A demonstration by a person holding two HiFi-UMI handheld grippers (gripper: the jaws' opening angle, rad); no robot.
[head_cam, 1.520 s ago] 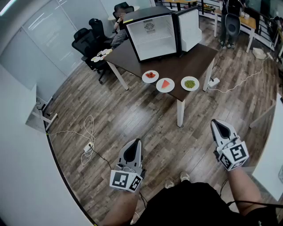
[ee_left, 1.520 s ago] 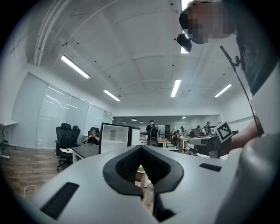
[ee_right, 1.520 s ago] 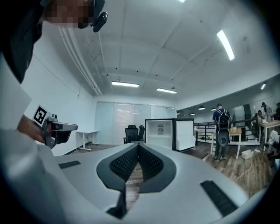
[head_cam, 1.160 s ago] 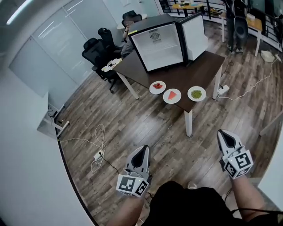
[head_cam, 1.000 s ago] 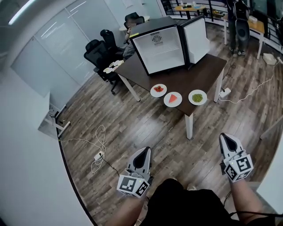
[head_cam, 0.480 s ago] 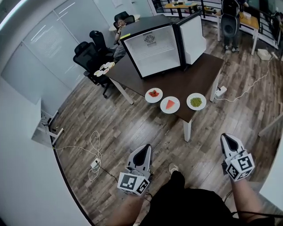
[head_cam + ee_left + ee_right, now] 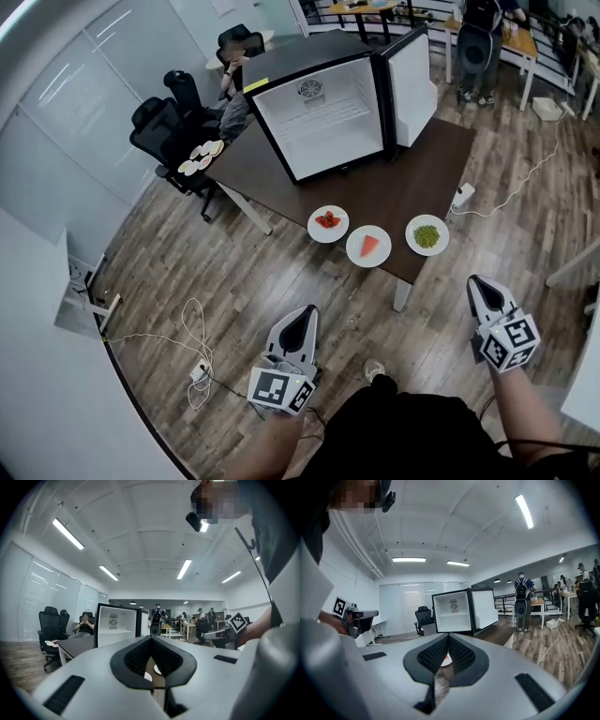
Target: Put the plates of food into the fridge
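Three white plates stand in a row near the front edge of the dark table (image 7: 427, 164): one with red food (image 7: 328, 223), one with a watermelon slice (image 7: 368, 246), one with green food (image 7: 427, 234). Behind them a small black fridge (image 7: 319, 103) stands on the table, its white inside bare and its door (image 7: 412, 70) swung open to the right. My left gripper (image 7: 305, 316) and right gripper (image 7: 477, 281) hang low over the wooden floor, well short of the table, both shut on nothing. The fridge (image 7: 117, 623) shows ahead of the left gripper (image 7: 151, 639). The right gripper (image 7: 448, 637) also faces the fridge (image 7: 452, 611).
Black office chairs (image 7: 169, 117) and a seated person (image 7: 234, 80) are behind the table's left end, where small plates (image 7: 199, 155) lie. Cables and a power strip (image 7: 197, 370) lie on the floor at the left. Another person (image 7: 478, 37) stands at the back right.
The table and fridge have drawn nearer and shifted a little in the head view. Both grippers stay low, shut and empty.
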